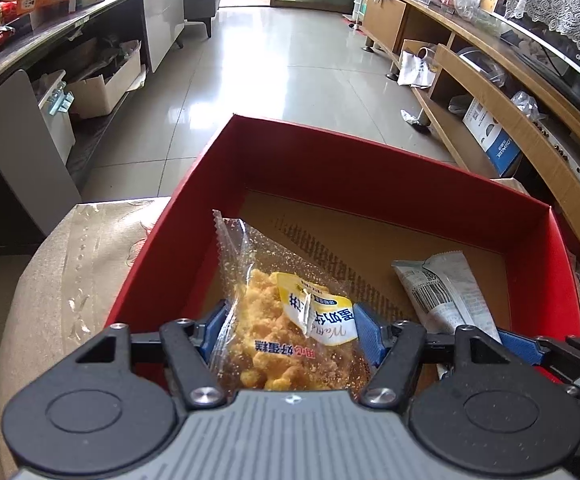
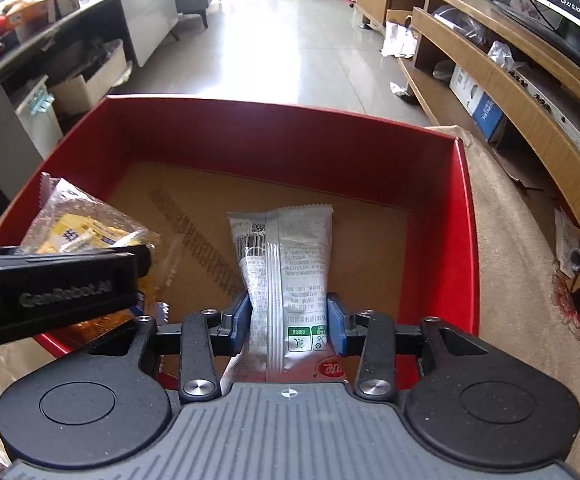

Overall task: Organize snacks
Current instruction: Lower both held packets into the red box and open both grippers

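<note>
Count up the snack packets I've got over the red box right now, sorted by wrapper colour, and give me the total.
Clear wrapper with yellow label: 1
Silver-grey wrapper: 1
Total: 2, both over the red box

My left gripper [image 1: 290, 330] points steeply down, blue pads pressed against both sides of what it holds. My right gripper [image 2: 288, 318] tilts down likewise (just beside the left), its pads flanking a packet, contact unclear.
</note>
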{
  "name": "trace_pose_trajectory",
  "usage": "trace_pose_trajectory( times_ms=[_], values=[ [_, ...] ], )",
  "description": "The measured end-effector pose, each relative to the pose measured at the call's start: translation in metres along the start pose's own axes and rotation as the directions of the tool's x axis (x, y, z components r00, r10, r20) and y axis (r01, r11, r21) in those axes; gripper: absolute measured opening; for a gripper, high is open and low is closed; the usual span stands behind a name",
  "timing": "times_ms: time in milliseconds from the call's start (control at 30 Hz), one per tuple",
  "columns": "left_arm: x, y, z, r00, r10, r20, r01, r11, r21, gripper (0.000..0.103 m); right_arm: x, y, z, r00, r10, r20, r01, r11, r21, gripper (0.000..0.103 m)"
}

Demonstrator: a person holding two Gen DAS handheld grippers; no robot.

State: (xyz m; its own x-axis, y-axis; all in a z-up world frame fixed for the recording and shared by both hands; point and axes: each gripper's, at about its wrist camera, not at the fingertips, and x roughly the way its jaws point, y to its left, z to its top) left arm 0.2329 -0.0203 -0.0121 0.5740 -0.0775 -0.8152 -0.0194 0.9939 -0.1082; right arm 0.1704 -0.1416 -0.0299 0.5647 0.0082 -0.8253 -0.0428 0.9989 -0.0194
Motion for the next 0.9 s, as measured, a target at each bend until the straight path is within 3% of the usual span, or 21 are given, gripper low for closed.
trace_pose_trajectory(
  times_ms=[200,333,600,900],
  values=[
    [-0.011,0.005,0.0,1.0,-0.009,0.016,0.009,1.0,-0.017,0.062,-0.008,-0.003,0.002,1.0,-0.012,0.021,0.012,1.0,0.006,0.054],
    [-0.018,0.005,0.001,0.999,0.0,0.032,0.0,1.0,-0.006,0.063,-0.016,-0.002,0.003,0.998,-0.027,0.049,0.028,1.0,-0.004,0.066],
    [-0.041,0.001,-0.001,0.997,-0.018,0.076,0.017,1.0,0.018,0.075,-0.031,-0.003,0.003,0.996,-0.03,0.082,0.031,1.0,-0.003,0.069],
    [-0.062,0.0,-0.004,0.994,-0.044,0.104,0.041,0.999,0.027,0.079,-0.047,-0.007,-0.001,0.993,-0.029,0.111,0.028,1.0,0.007,0.072]
  ],
)
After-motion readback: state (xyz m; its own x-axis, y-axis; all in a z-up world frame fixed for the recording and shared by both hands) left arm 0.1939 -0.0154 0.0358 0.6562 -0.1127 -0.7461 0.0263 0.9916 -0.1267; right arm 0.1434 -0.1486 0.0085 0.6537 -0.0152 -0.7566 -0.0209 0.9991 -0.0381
